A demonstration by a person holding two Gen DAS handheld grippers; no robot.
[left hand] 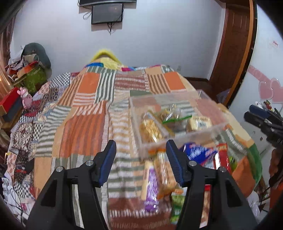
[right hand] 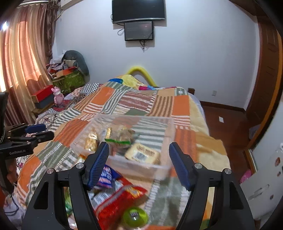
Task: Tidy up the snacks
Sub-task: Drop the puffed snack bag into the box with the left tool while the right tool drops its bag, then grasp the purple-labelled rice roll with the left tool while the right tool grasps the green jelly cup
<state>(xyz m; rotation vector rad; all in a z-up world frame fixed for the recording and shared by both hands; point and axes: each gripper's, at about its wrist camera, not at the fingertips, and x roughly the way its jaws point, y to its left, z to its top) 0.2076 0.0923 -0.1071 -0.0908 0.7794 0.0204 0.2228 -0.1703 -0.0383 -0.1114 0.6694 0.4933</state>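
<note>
We hold both grippers low over the bed, side by side and pointing along the patchwork quilt [left hand: 84,113] toward the far wall. Our left gripper [left hand: 140,155] hangs above the quilt with its jaws spread wide and nothing between the blue pads [left hand: 107,159]; it touches nothing we can see. Past its right finger lies the loose pile of snacks: a purple-labelled packet [left hand: 151,184], a blue packet [left hand: 198,152] and a red packet [left hand: 222,155], all blurred.

Our right gripper [right hand: 138,159] is likewise released, jaws wide apart and empty, hovering just above the near snacks. Between and below its fingers we see a red packet [right hand: 120,200], a blue-and-white packet [right hand: 106,175] beside the left pad, and a round green lidded container [right hand: 135,215] nearest the camera. From this view the left gripper [right hand: 35,131] shows at the left edge, well apart from the pile.

The clear plastic box [right hand: 164,131] sits on the quilt just beyond the loose snacks, straight ahead of the right gripper and to the right of the left one. Inside it we make out a yellow packet with a barcode [right hand: 141,154], a brownish bag with a green seal [right hand: 122,137] and a golden wrapped snack [right hand: 91,139]. In the left view the same box [left hand: 208,108] appears with the right gripper [left hand: 261,122] at the far right edge.

A television [right hand: 138,10] hangs on the wall ahead, and curtains [right hand: 23,62] cover the window on the left.
</note>
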